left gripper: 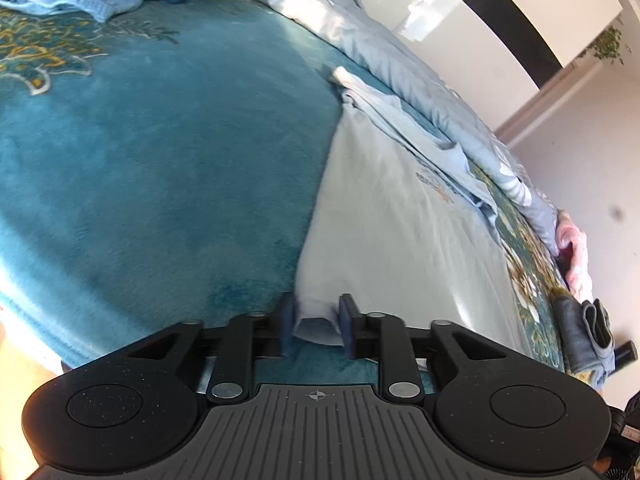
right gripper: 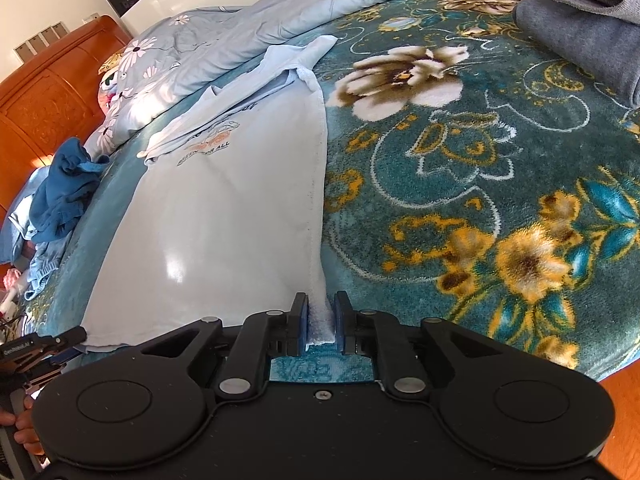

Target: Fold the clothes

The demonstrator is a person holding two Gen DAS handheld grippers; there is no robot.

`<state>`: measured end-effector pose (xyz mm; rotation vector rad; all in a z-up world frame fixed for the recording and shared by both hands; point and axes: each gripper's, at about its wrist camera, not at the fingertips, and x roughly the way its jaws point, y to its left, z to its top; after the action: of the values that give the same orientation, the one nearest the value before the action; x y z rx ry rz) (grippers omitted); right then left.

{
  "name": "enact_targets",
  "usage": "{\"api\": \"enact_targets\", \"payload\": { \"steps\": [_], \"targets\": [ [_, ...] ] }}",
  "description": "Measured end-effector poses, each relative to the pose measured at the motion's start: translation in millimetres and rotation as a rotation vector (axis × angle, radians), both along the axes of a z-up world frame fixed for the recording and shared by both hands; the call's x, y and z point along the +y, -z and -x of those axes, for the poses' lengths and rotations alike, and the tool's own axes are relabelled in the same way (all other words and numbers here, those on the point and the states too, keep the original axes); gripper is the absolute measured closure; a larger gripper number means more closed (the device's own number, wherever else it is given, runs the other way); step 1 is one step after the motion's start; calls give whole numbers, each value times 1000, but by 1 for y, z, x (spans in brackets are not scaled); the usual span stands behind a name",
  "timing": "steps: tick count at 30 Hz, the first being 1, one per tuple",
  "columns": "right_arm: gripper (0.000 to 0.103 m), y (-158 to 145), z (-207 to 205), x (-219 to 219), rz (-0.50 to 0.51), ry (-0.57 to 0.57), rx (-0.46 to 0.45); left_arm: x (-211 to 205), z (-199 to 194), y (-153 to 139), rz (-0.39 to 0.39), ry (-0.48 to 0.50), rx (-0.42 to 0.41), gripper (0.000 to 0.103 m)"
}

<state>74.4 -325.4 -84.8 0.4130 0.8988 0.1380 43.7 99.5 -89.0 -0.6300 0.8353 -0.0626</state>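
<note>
Right, both grippers are on the hem of the shirt, which lies flat on the bed's teal blanket with its sleeves already turned in over the chest print. The left gripper has its fingers pinching the hem's left corner; the cloth bunches up between the blue pads. The right gripper has its fingers pinching the opposite corner, right where the long side edge runs down into them. Holding both bottom corners at once keeps the hem taut and square, so I'd judge the next move is to lift and carry it up toward the collar for the crosswise fold. A grey folded pile waits at the far corner, and a blue heap sits unfolded beside the quilt.
</note>
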Motion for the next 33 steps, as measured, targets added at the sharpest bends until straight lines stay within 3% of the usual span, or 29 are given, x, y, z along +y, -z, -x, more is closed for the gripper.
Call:
{"api": "enact_targets", "payload": {
  "steps": [1, 2, 5, 7, 13, 22, 27, 33],
  "targets": [
    [90, 0, 0, 0, -1, 0, 0, 0, 2, 0, 1, -7, -1, 99],
    [90, 0, 0, 0, -2, 0, 0, 0, 4, 0, 7, -5, -8, 100],
    [89, -1, -1, -2, -17, -5, -1, 5, 5, -4, 36, -10, -34, 101],
    [96, -4, -3, -5, -31, -23, -15, 10, 1, -8, 60, -19, -54, 102],
    [99, -31, -19, -26, -148, -16, -121, 28, -25, -33, 162, -50, -177, 102],
    [99, -85, -96, -32, -215, -23, -307, 25, -111, -85, 103, -27, -331, 102],
    [99, -103, -164, -23, -147, -40, -354, 19, -185, -100, 7, -3, -343, 102],
    [99, -101, -258, -14, -76, -36, -350, 12, -278, -97, -79, 1, -321, 101]
  ]
}}
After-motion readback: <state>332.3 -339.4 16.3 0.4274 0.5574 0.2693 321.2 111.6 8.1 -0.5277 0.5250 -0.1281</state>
